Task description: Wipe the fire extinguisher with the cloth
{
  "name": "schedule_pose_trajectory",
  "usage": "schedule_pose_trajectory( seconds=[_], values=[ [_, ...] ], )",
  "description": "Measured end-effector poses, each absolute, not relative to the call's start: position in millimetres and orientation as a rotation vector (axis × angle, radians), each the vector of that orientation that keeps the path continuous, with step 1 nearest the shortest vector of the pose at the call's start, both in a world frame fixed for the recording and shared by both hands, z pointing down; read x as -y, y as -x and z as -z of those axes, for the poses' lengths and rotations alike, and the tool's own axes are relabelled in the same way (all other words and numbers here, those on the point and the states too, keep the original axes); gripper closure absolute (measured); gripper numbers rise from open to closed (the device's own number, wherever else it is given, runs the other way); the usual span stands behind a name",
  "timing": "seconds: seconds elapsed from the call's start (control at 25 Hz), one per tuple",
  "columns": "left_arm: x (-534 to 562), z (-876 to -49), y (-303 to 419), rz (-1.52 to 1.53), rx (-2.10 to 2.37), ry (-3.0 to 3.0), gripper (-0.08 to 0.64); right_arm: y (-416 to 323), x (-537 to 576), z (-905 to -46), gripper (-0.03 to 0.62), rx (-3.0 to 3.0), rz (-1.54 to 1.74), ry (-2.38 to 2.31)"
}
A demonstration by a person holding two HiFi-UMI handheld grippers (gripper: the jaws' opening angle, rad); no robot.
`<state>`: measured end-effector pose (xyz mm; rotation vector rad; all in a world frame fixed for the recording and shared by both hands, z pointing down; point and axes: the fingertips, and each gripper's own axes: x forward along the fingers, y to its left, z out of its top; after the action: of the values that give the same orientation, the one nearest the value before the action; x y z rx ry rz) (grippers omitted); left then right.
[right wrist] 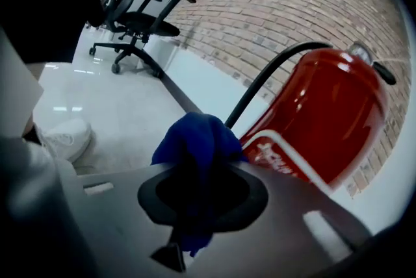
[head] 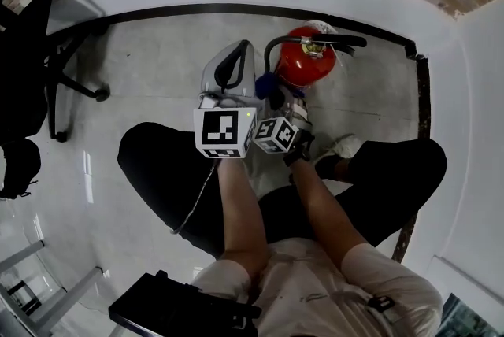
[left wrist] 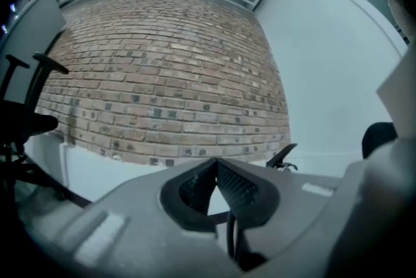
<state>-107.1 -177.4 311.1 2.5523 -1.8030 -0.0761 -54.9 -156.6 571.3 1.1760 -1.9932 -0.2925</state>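
- My right tongs [right wrist: 199, 163] are clenched on the blue cloth [right wrist: 193, 138]. It bunches out past the tips in a limp wad, with a short tail hanging back towards the camera.
- My left tongs [left wrist: 215, 164] are closed tip to tip with nothing between them, pointing at the brick wall [left wrist: 162, 75].
- The fire extinguisher [head: 308, 58] stands on the floor [head: 150, 68] at about 1 o'clock from my two grippers, close to the white wall. Its black hose [right wrist: 273, 78] arcs over the cloth.
- The cloth sits just beside the red body at its 9 o'clock side. I cannot tell whether it touches yet.
- I expect the cloth to be light, soft and easy to drag, so a firm pinch on the wad should do.
- The cylinder looks glossy, hard and heavy. I judge it could slide or rock if I push high.
- I would steady it with the left tongs at the lever [head: 342, 40] or neck.
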Motion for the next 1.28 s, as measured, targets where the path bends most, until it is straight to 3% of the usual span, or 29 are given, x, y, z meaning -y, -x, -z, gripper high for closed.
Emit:
schedule_pose_trajectory(
  seconds=[0.56,0.88,1.04,1.28],
  values=[
    [188.4,-384.6,161.8,-0.018,1.893,-2.413,0.558,69.1,160.4,-748.9,0.531,1.726,0.164,-0.986],
    [196.8,-376.4,168.3,-0.019,1.889,-2.425,0.558,69.6,163.1,-790.2,0.537,1.695,0.064,-0.957],
    [189.8,-367.3,168.0,-0.03,1.895,-2.437,0.558,77.7,150.8,-720.7,0.532,1.945,-0.107,-1.062],
    [180.4,-353.0,153.7,0.003,1.803,-2.455,0.558,58.5,125.8,-475.8,0.532,2.304,0.172,-1.414]
  ],
)
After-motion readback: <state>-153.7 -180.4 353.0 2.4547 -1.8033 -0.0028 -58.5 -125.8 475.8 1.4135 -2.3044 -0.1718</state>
